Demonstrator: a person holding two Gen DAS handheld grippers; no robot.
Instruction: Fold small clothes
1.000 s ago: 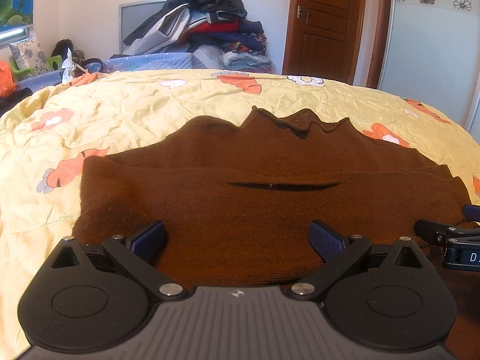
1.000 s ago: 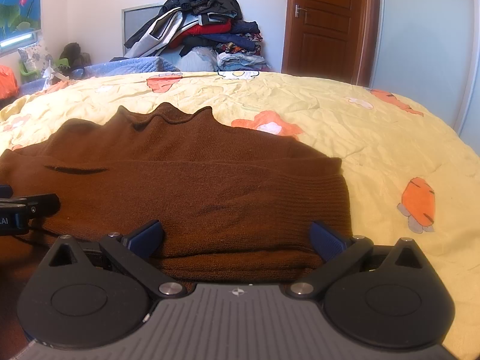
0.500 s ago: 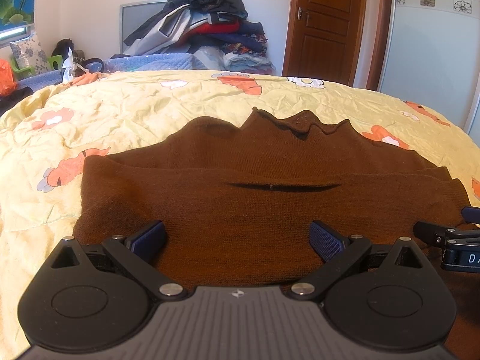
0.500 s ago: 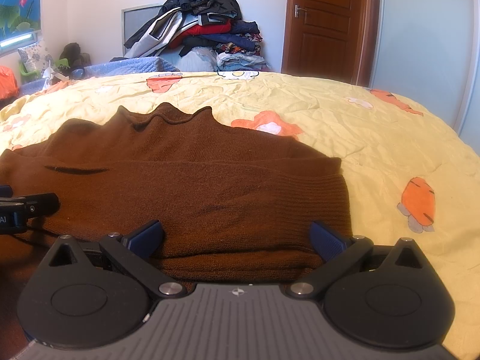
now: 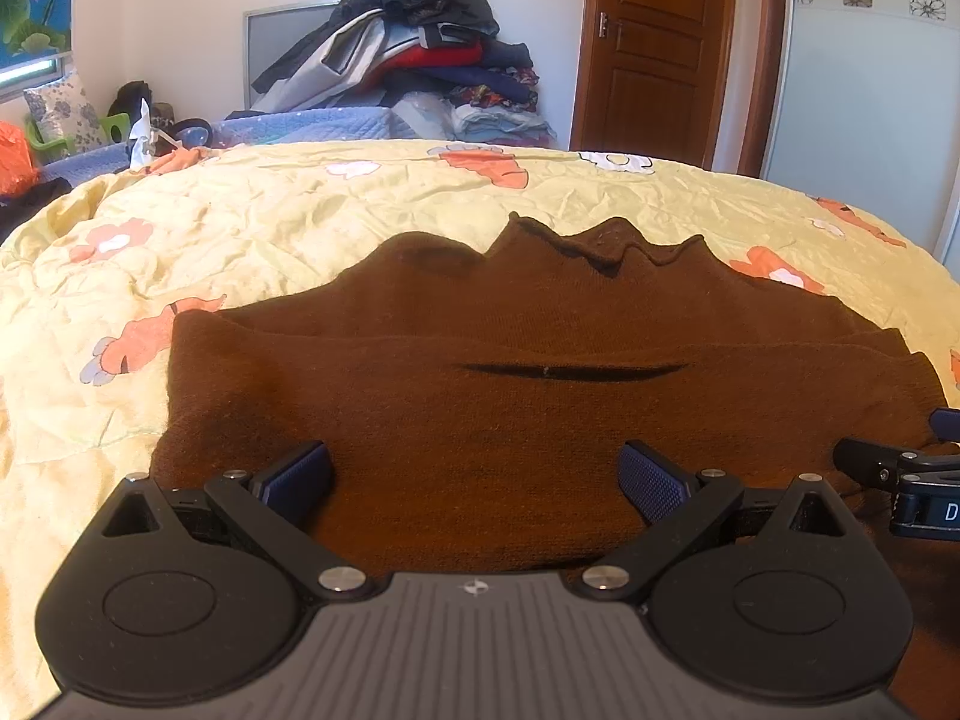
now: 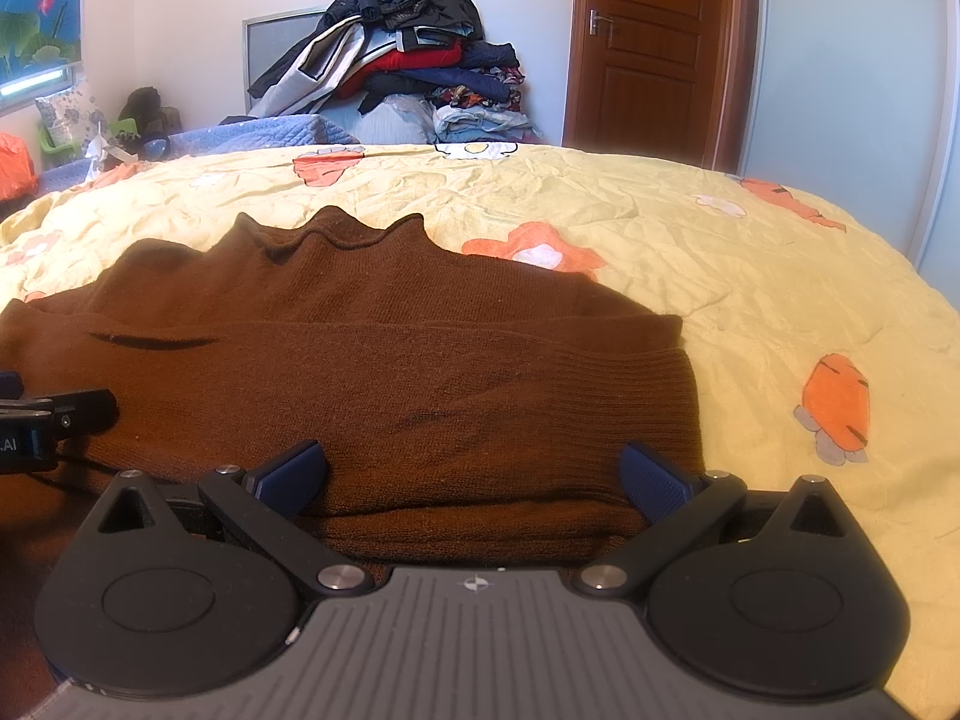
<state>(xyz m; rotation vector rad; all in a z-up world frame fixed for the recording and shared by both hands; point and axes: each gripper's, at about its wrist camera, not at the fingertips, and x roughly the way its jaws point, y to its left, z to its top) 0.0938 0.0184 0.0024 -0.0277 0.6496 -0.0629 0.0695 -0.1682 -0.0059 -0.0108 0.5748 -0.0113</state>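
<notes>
Sweater (image 5: 540, 420), brown fine knit, ribbed cuff, wavy collar, lies partly folded on crinkled yellow floral bedspread (image 5: 300, 222); left gripper (image 5: 474, 474) spread wide over near hem; right gripper (image 6: 474, 474) likewise wide, empty.

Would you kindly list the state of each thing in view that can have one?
Left hand-held gripper: open, over the sweater's near edge.
Right hand-held gripper: open, likewise.
Brown sweater: lying flat on the bedspread, partly folded.
Door: shut.
Clothes pile: heaped, unfolded.
</notes>
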